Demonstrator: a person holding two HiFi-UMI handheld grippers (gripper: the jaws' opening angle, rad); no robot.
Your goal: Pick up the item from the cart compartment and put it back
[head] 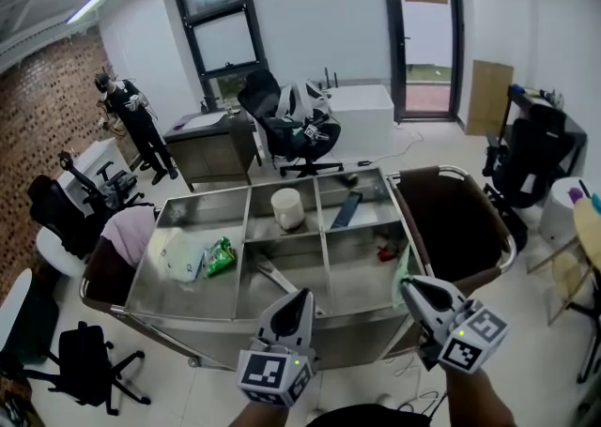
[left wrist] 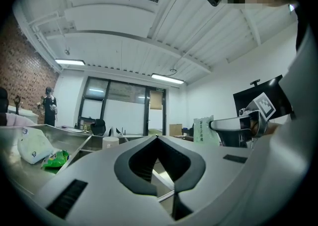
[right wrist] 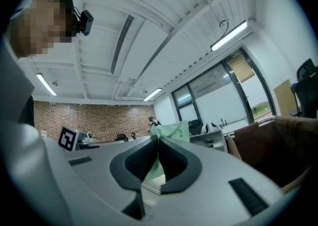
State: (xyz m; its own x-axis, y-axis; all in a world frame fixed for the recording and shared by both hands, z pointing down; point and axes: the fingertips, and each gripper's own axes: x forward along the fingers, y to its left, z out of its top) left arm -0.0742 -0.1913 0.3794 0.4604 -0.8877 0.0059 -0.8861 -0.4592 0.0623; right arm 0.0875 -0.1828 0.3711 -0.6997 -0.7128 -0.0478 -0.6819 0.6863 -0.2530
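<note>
One green packet (right wrist: 172,131) in right gripper (head: 407,284); one white cup (head: 287,208) in cart (head: 158,297).

Dull brushed-metal cart (head: 161,286), brown cloth bag (head: 453,221), flimsy green packet (right wrist: 172,133)

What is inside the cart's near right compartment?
A small red item lies on its floor. The right gripper, jaws shut on a pale green packet, covers the near corner; anything there is hidden.
</note>
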